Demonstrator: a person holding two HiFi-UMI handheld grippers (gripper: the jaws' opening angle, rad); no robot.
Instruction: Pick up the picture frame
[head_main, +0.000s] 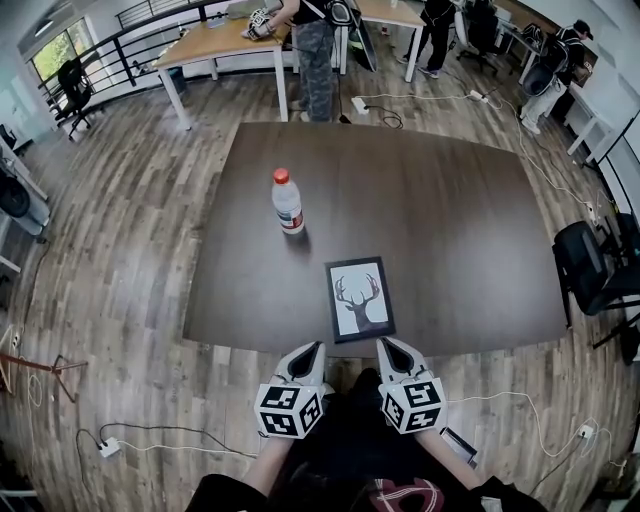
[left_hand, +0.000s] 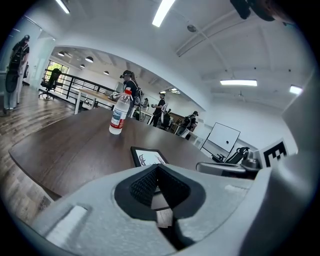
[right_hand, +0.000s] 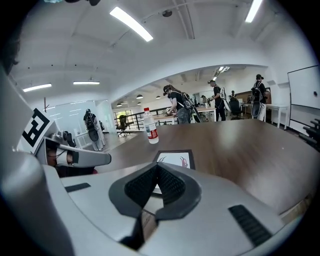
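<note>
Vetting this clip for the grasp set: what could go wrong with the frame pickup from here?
1. The left hand-held gripper and right hand-held gripper are both shut; unopened, they would likely shove the picture frame rather than grip it.
2. The frame lies flat on the table, so jaws may skid off its low edge.
3. A shoved frame could slide toward the upright bottle.

The left claw (head_main: 309, 349) and right claw (head_main: 394, 346) are pale grey shells with black ribbed pads (left_hand: 142, 183). Each carries a white cube (head_main: 289, 410) of black square markers. The person wears black clothes (head_main: 340, 445) with a red-and-white print (head_main: 405, 494).
</note>
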